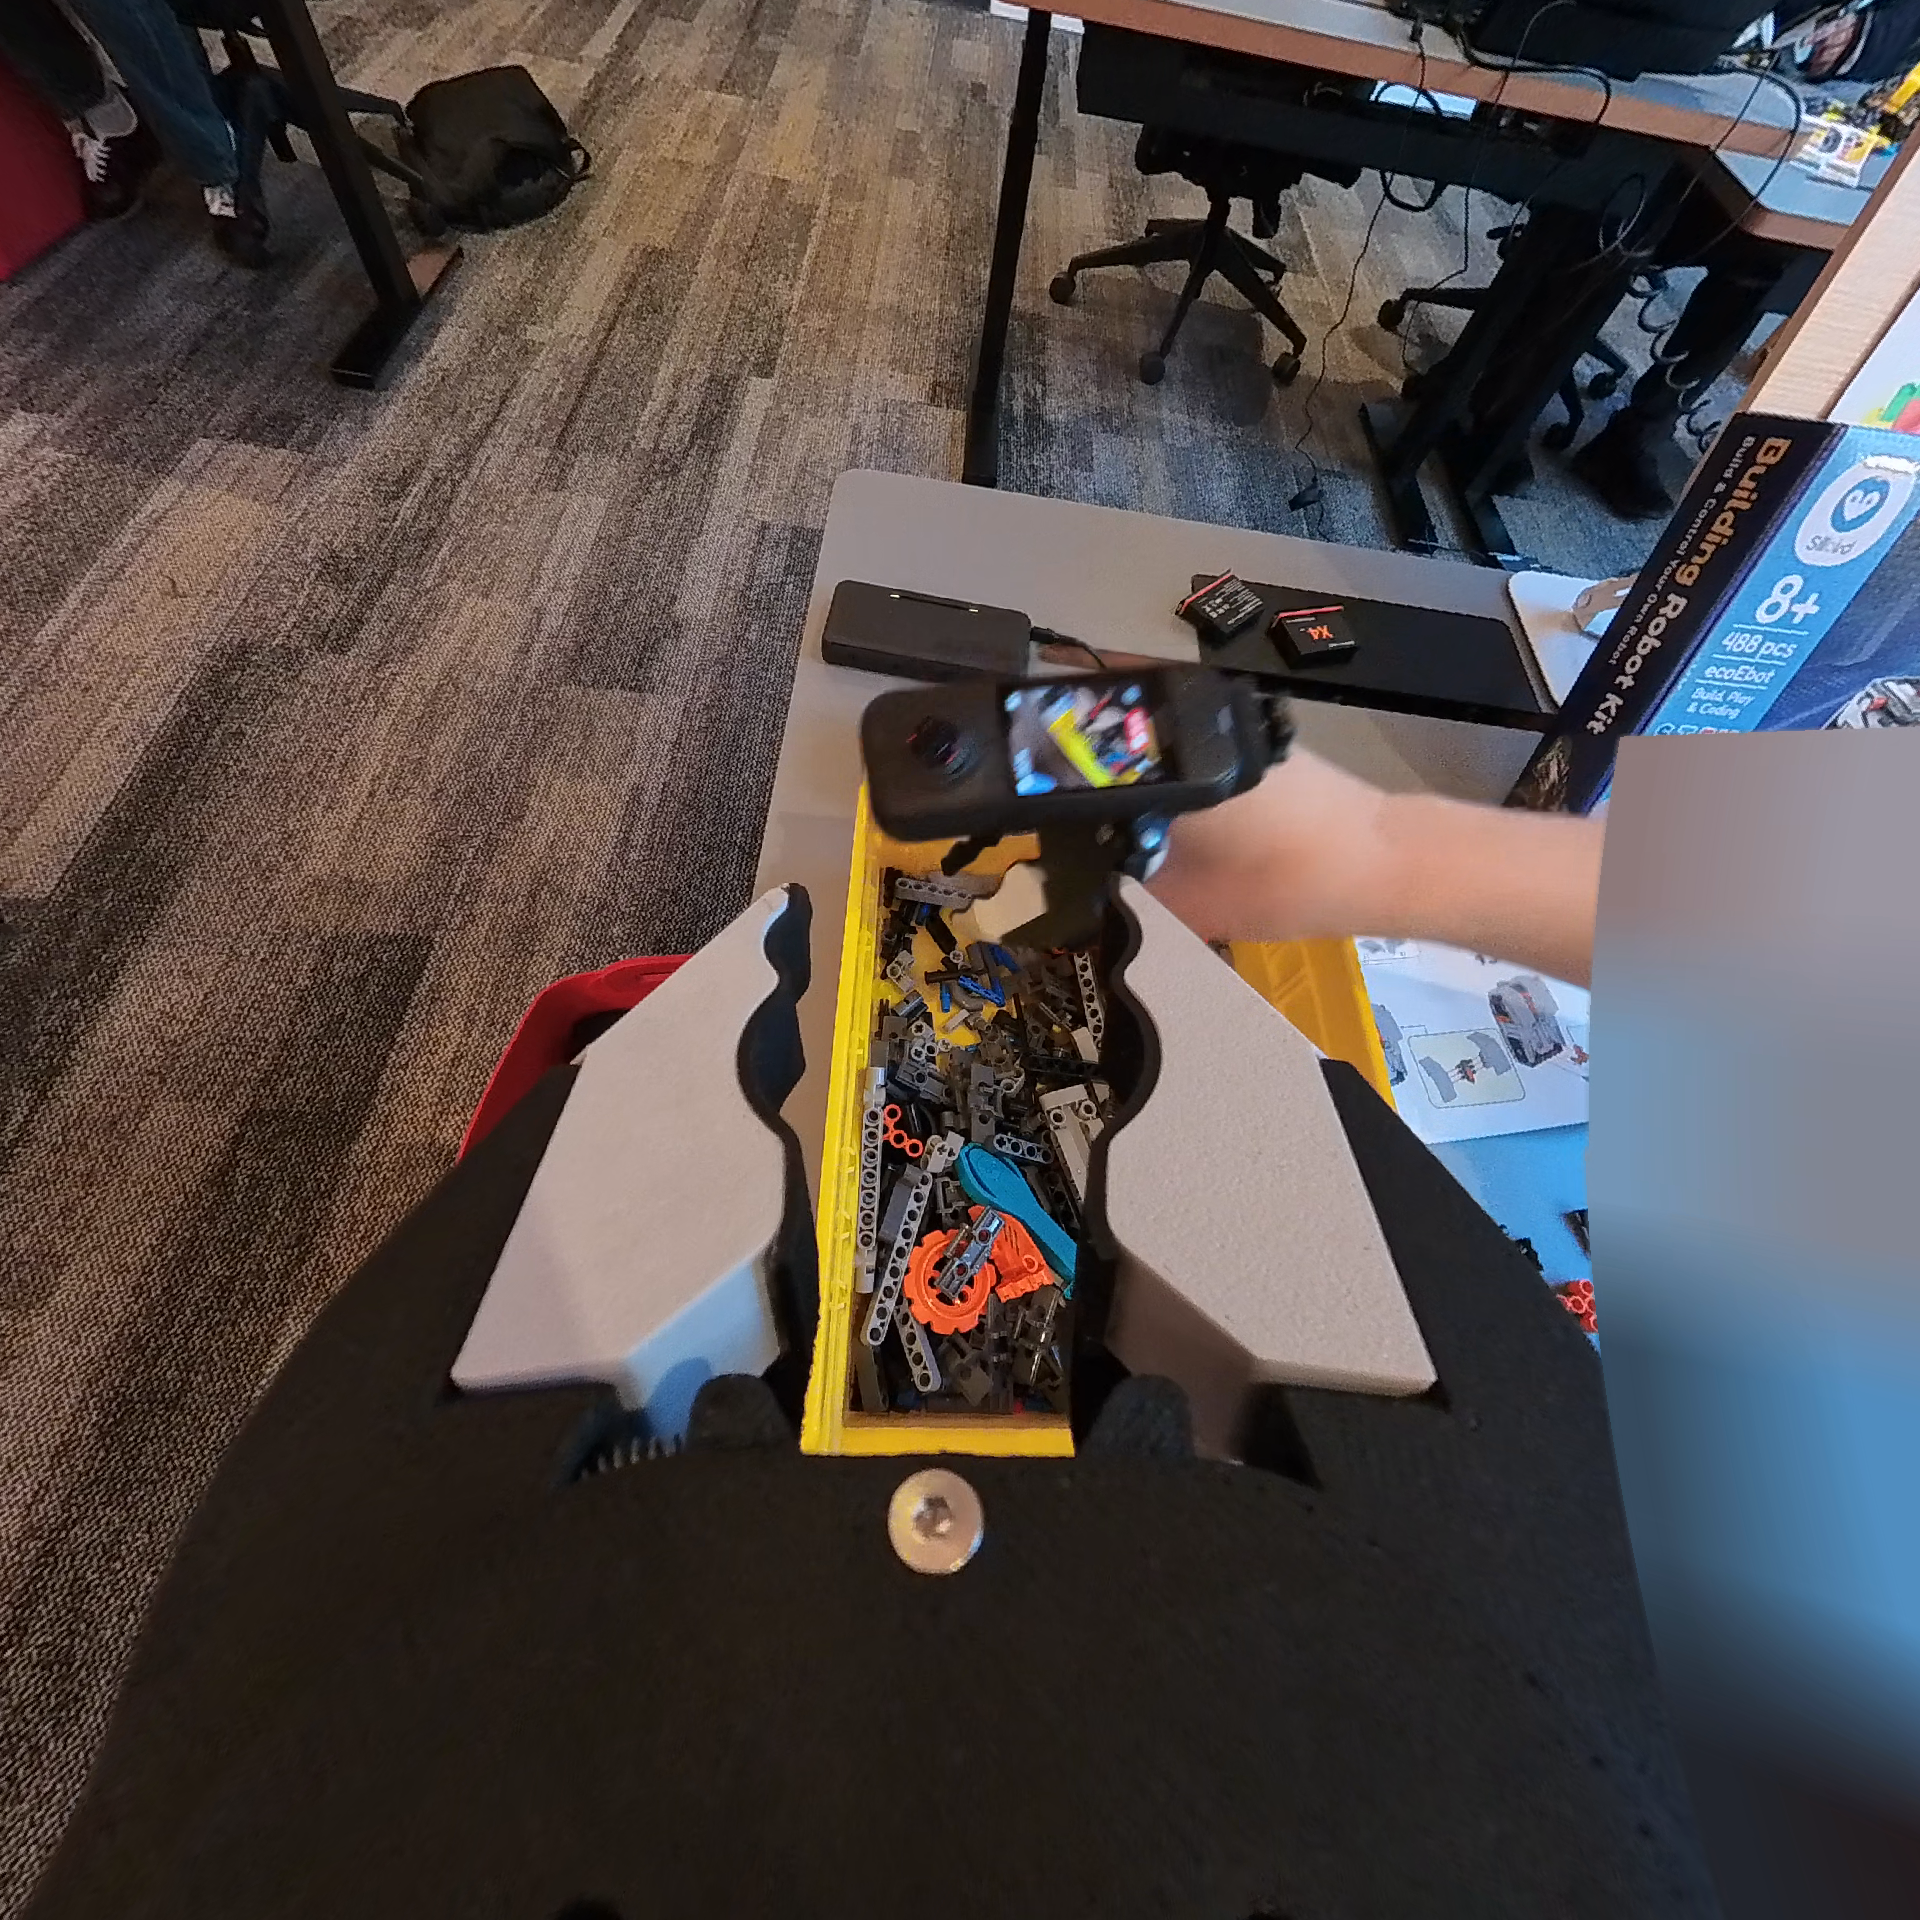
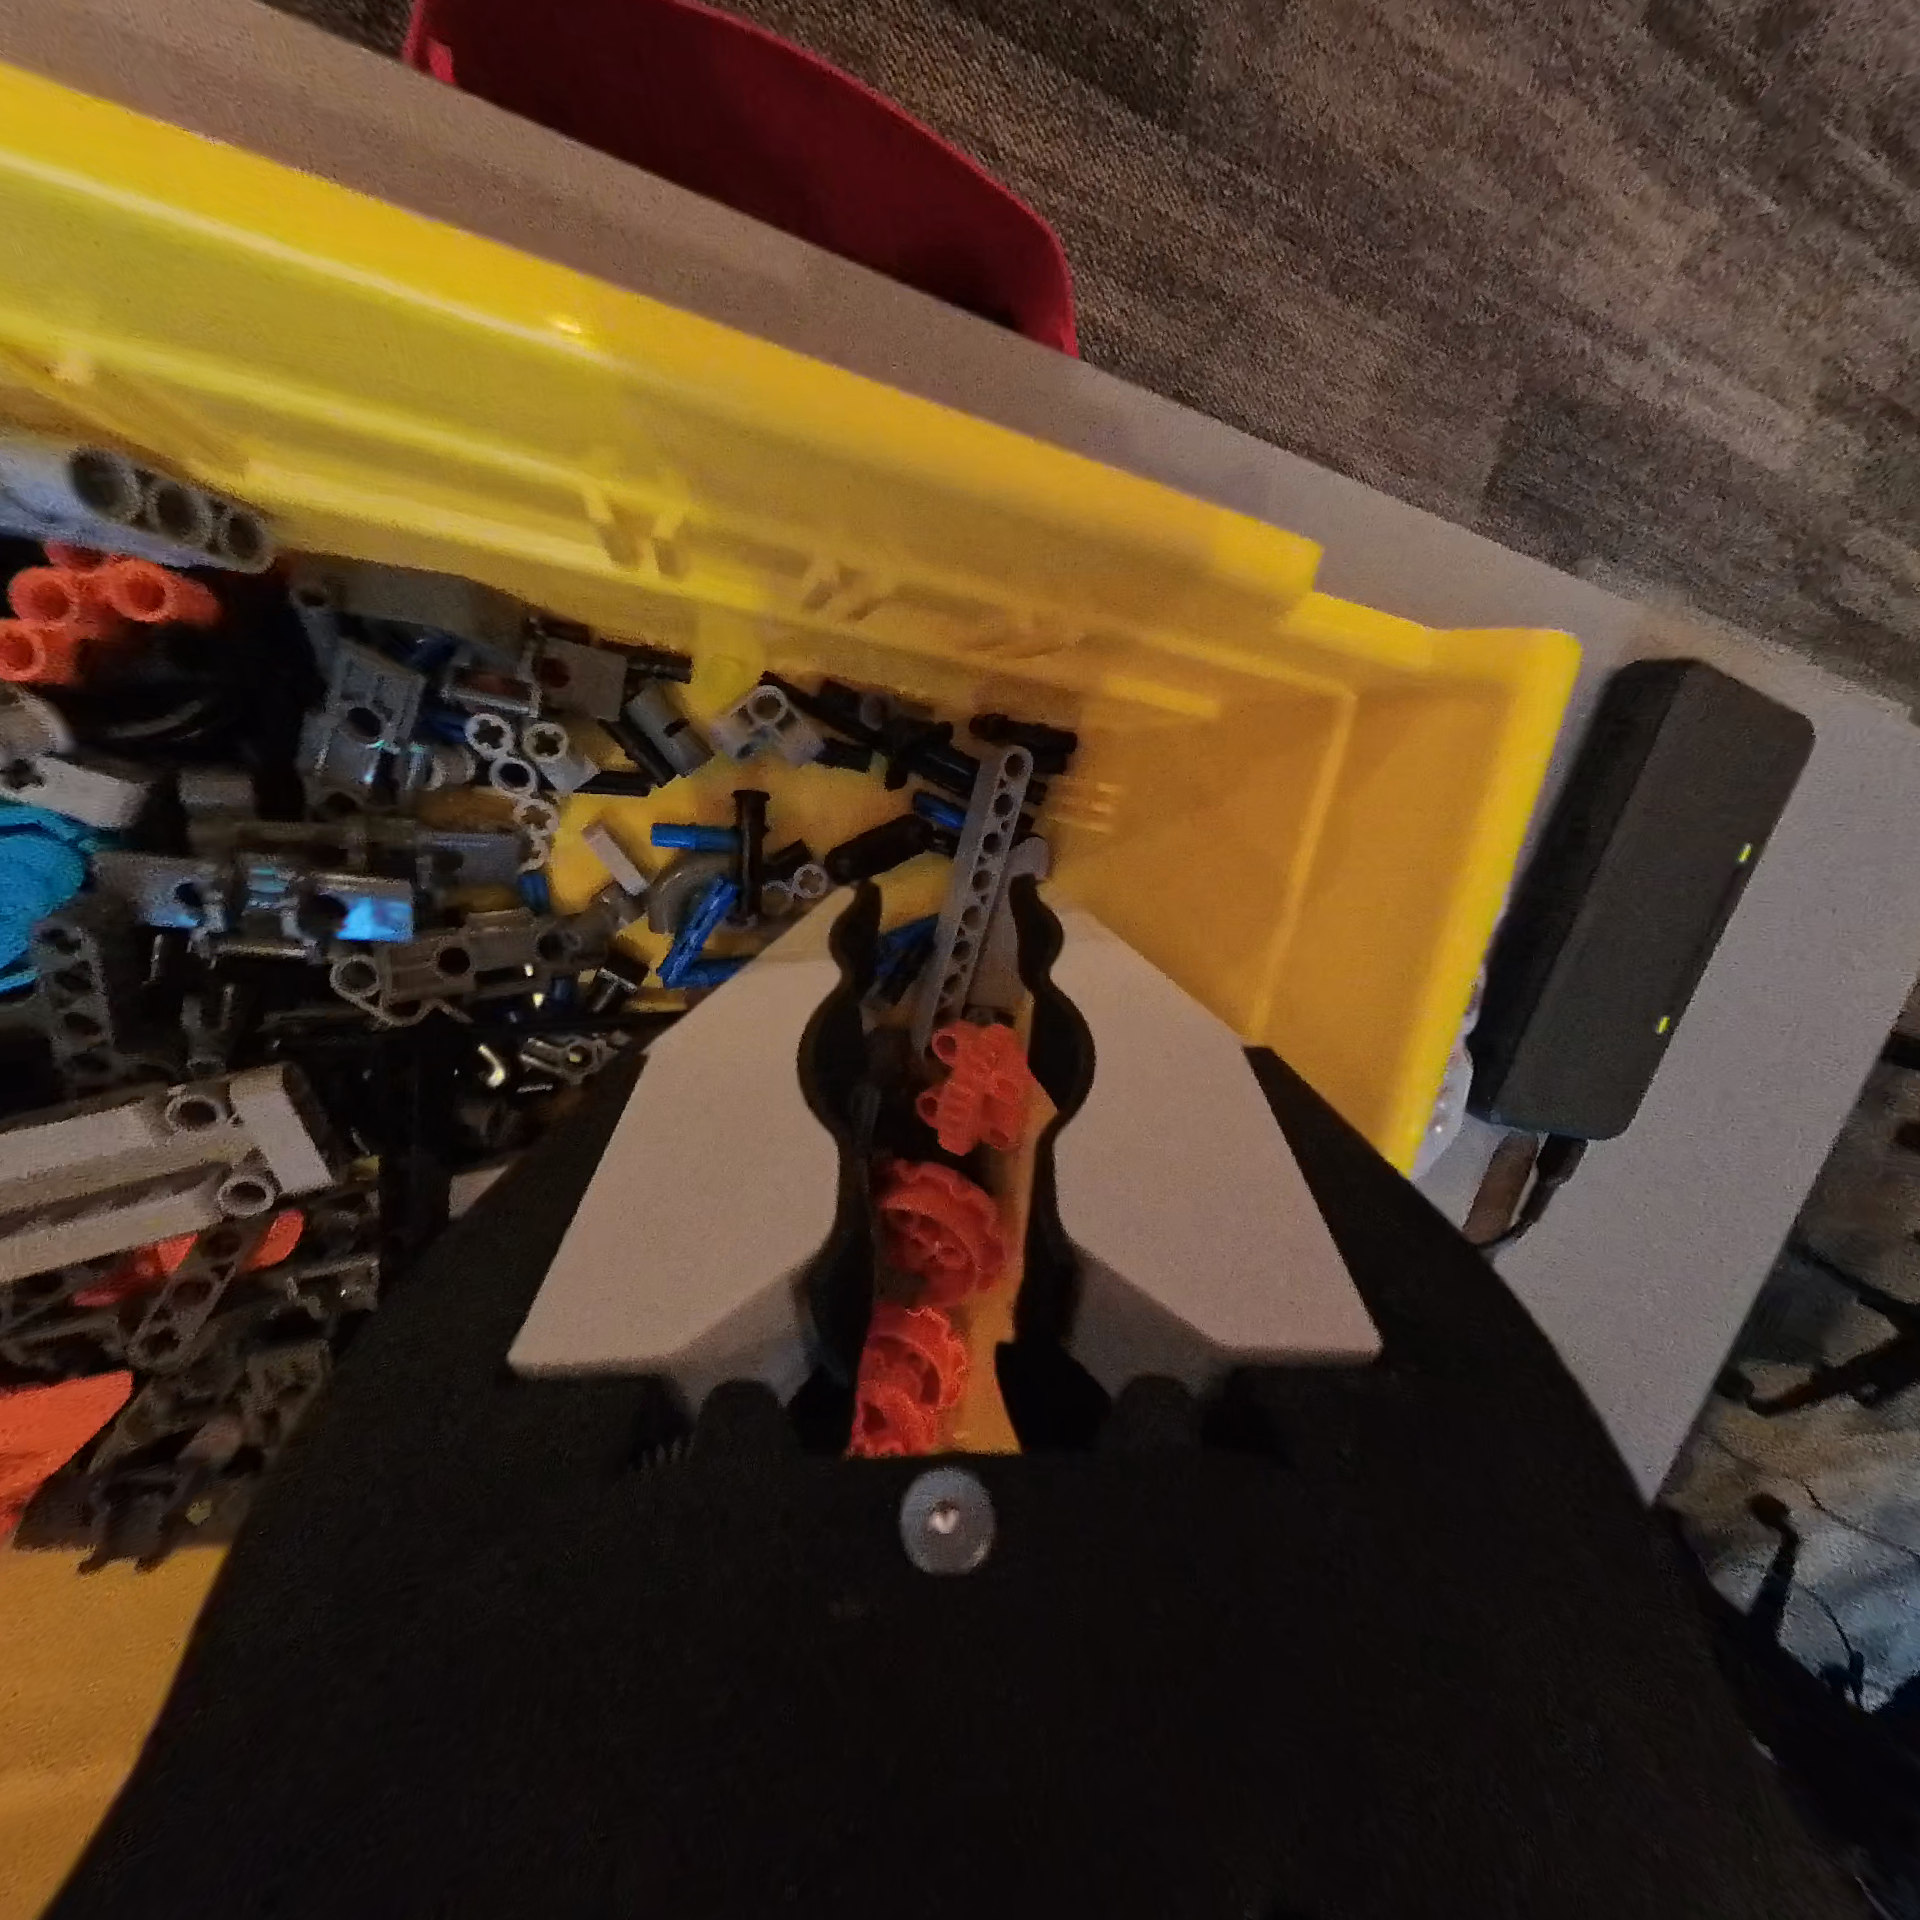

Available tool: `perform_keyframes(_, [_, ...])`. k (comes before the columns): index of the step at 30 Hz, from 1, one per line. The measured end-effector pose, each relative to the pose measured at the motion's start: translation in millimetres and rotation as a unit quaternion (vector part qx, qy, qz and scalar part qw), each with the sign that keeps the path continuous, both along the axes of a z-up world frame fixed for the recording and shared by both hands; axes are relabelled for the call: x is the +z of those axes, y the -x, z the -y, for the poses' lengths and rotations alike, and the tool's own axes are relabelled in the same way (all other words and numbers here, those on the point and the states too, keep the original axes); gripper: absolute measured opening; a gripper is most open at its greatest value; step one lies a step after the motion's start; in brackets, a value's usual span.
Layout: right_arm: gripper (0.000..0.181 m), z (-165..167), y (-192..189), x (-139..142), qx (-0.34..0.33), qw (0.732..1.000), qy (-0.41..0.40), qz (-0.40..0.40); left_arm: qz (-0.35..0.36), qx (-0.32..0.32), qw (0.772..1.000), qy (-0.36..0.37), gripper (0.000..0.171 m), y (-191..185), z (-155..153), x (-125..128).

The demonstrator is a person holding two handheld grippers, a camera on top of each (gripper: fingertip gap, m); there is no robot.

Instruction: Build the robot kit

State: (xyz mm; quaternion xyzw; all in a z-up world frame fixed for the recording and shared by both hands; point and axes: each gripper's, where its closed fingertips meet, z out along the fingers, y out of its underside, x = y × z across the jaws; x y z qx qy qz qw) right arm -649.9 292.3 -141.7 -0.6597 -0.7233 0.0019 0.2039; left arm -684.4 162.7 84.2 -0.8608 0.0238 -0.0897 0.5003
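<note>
A yellow bin [image 1: 836, 1195] on a grey table holds several loose building parts: grey holed beams, black pins, an orange gear [image 1: 951, 1273] and a blue curved piece [image 1: 1013, 1195]. My left gripper [image 1: 958, 902] is open and empty above the bin's near half. A hand [image 1: 1299, 862] holds the right gripper, with its camera [image 1: 1070, 743] on top, down in the bin's far end. In the right wrist view, my right gripper [image 2: 943, 875] is low over the bin [image 2: 727, 468] near its corner. Its jaws stand narrowed on either side of a long grey beam [image 2: 977, 883], with orange gears [image 2: 977, 1086] showing in the gap.
On the grey table [image 1: 1091, 540] lie a black box with a cable [image 1: 925, 629] [image 2: 1631, 894], two small black packs [image 1: 1314, 634], a blue kit box [image 1: 1745, 582] and an instruction sheet [image 1: 1475, 1029]. A red chair [image 1: 582, 1018] [image 2: 748, 135] stands by the table's edge. Desks and office chairs stand behind. Across from one pair of fingers to the other is roughly 25 cm.
</note>
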Motion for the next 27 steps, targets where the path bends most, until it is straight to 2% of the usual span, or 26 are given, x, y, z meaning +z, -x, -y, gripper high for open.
perform_keyframes(4, [0.024,-11,-1,-14,-0.019,0.998,-0.053,0.032,0.0,-0.001,1.0,-0.001,0.053,0,0,0])
perform_keyframes(6, [0.013,-14,-7,-19,-0.02,0.996,-0.068,0.055,0.001,-0.001,1.0,0.0,0.053,0,1,0])
perform_keyframes(9, [0.011,-12,-13,-18,-0.007,0.995,-0.061,0.075,0.001,-0.002,1.0,0.001,0.053,0,1,0])
perform_keyframes(15, [0.009,-10,-29,24,-0.029,0.998,-0.023,0.04,0.002,-0.002,1.0,0.0,0.053,0,0,0])
perform_keyframes(19, [0.009,-1,-47,42,-0.053,0.997,0.045,0.038,0.0,-0.004,1.0,0.001,0.053,-1,0,0])
perform_keyframes(24, [0.01,32,-73,34,-0.047,0.984,0.147,0.092,-0.001,-0.004,1.0,0.002,0.053,-1,0,-1])
perform_keyframes(27, [0.034,42,-66,30,-0.022,0.984,0.156,0.086,0.0,-0.003,1.0,0.002,0.053,-1,0,-1])
